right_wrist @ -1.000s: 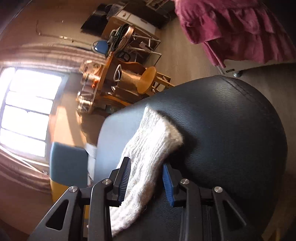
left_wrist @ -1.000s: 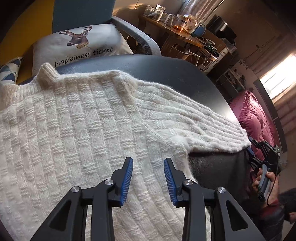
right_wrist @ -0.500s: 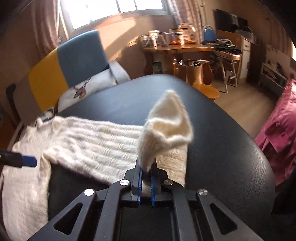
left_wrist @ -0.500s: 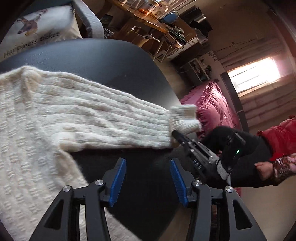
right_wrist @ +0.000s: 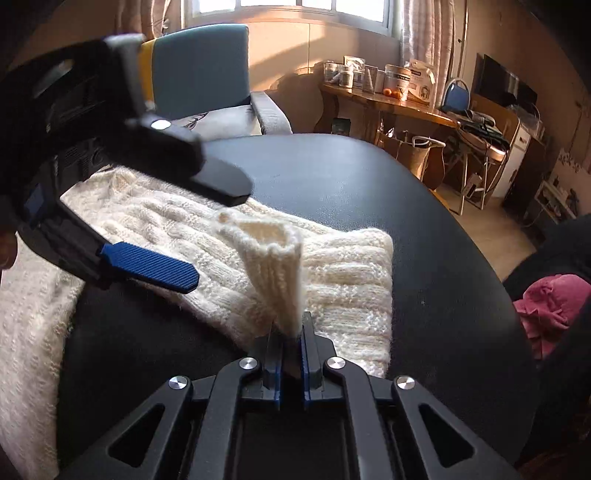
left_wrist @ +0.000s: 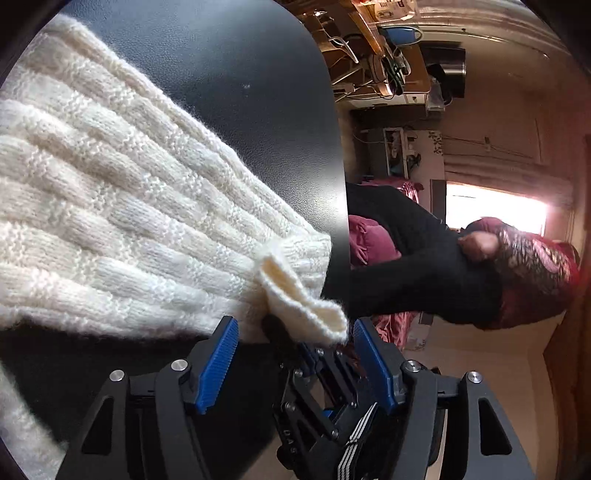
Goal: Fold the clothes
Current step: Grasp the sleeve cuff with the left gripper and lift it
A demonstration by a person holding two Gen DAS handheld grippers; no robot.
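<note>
**Pinching the cuff of a cream sweater**

Clamping tight, the right gripper [right_wrist: 290,334] pinches the ribbed cuff [right_wrist: 273,254], which stands up as a soft tube. The chunky knitted sweater [right_wrist: 155,221] lies on a smooth black table [right_wrist: 424,236], its sleeve running from far left to near right. The left gripper [left_wrist: 295,354] hovers spread wide beside the cuff. The sweater's body is cut off at left.

Warm daylight pours through a window [right_wrist: 310,14] at the far wall, blown out to white in both views. It glares off the black table [right_wrist: 369,192] and gilds the cream sweater [right_wrist: 343,266], whose knit stays crisp. The left gripper [right_wrist: 210,229], close to the right lens, is soft and dark. Fisheye bending curves the room edges, and black vignette fills the corners.
</note>
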